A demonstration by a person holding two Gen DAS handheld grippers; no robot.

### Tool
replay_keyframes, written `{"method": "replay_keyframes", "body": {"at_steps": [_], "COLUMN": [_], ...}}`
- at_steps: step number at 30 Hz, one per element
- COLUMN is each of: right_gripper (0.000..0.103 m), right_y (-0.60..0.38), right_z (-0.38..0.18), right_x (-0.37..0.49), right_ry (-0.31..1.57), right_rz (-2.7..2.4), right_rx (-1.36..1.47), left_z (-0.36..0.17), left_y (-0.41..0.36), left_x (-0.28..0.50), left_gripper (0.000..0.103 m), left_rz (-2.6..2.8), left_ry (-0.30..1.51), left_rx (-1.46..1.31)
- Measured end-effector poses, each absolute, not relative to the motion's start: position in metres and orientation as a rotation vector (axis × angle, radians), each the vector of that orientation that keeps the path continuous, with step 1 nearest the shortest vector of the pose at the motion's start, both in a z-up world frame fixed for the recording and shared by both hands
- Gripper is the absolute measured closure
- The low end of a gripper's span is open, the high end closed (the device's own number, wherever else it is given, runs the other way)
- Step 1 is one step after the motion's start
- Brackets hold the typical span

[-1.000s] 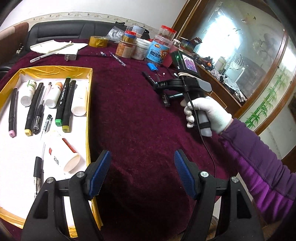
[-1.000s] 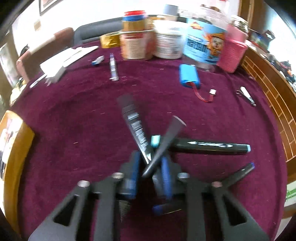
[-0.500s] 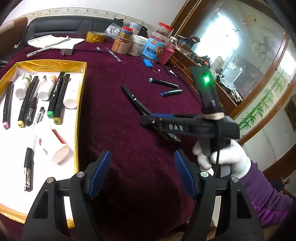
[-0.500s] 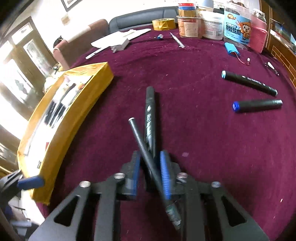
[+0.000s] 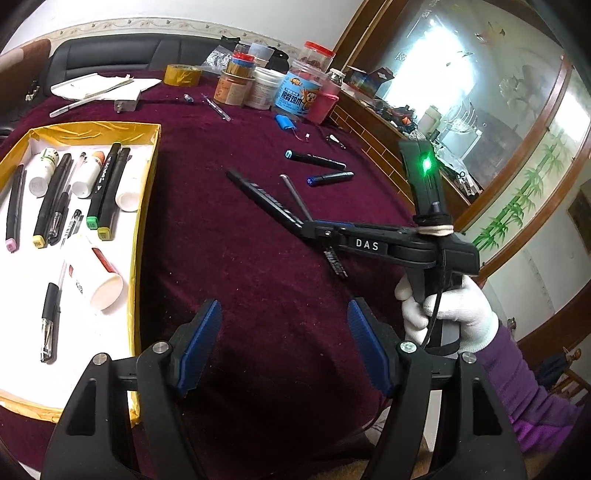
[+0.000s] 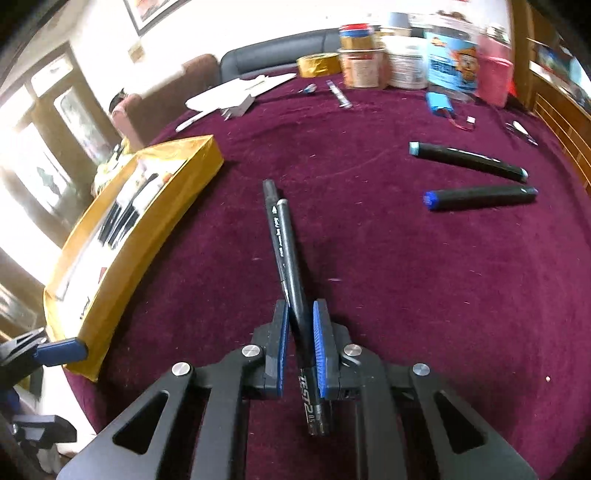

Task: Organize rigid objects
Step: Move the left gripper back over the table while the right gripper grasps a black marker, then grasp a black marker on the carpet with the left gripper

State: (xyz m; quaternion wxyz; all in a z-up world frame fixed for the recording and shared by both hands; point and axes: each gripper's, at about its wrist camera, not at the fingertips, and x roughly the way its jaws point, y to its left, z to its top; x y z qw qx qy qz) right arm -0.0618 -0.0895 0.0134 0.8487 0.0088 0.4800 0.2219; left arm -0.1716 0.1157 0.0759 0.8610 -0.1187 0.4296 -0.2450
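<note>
Over the maroon tablecloth (image 6: 369, 277) our right gripper (image 6: 300, 347) clamps two light, stiff, slippery pens (image 6: 290, 254) near their rear ends, likely to pivot; left gripper (image 5: 284, 347) gapes, empty.

Right gripper (image 6: 300, 345) clamped on two dark pens (image 6: 286, 254) — above maroon tablecloth (image 6: 406, 295), gold tray (image 6: 147, 221) leftward.

Home living or dining room. Tabletop (image 5: 229, 147) under maroon velvet cloth; black leather sofa (image 5: 122, 55) behind; wood-framed glass cabinet (image 5: 480, 92) with bamboo pattern; framed picture (image 6: 155, 11) on wall; food jars (image 5: 295, 92) and tape roll (image 5: 183, 75) at tabletop edge.
</note>
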Motion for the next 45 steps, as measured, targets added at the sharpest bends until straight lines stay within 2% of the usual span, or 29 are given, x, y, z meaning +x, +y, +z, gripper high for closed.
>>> {"method": "replay_keyframes", "body": {"at_steps": [9, 22, 28, 29, 35, 39, 41, 44, 45], "right_gripper": [0.091, 0.090, 0.091, 0.091, 0.090, 0.090, 0.090, 0.090, 0.090], "right_y": [-0.131, -0.196, -0.227, -0.230, -0.240, -0.242, -0.242, -0.238, -0.238], "right_z": [0.009, 0.003, -0.003, -0.003, -0.006, -0.009, -0.009, -0.008, -0.008], "right_x": [-0.057, -0.060, -0.072, -0.074, -0.082, -0.080, -0.080, -0.081, -0.082], "right_ry": [0.950, 0.971, 0.966, 0.966, 0.955, 0.954, 0.951, 0.947, 0.945], "right_rz": [0.253, 0.322, 0.305, 0.311, 0.360, 0.381, 0.383, 0.376, 0.374], "right_rx": [0.060, 0.306, 0.346, 0.348, 0.366, 0.386, 0.384, 0.367, 0.364], "left_z": [0.072, 0.060, 0.034, 0.031, 0.030, 0.031, 0.030, 0.024, 0.023], "left_y": [0.083, 0.021, -0.037, -0.047, -0.072, -0.067, -0.078, -0.103, -0.108], "left_x": [-0.126, -0.039, -0.012, -0.012, -0.030, -0.025, -0.020, -0.017, -0.020], "left_gripper": [0.033, 0.033, 0.034, 0.029, 0.027, 0.028, 0.022, 0.020, 0.024], "left_rz": [-0.528, -0.498, -0.440, -0.429, -0.490, -0.445, -0.402, -0.357, -0.365], "left_ry": [0.956, 1.042, 1.111, 1.116, 1.060, 1.089, 1.093, 1.029, 0.988], "left_rx": [-0.295, -0.287, -0.168, -0.135, 0.066, 0.015, 0.023, 0.176, 0.231]}}
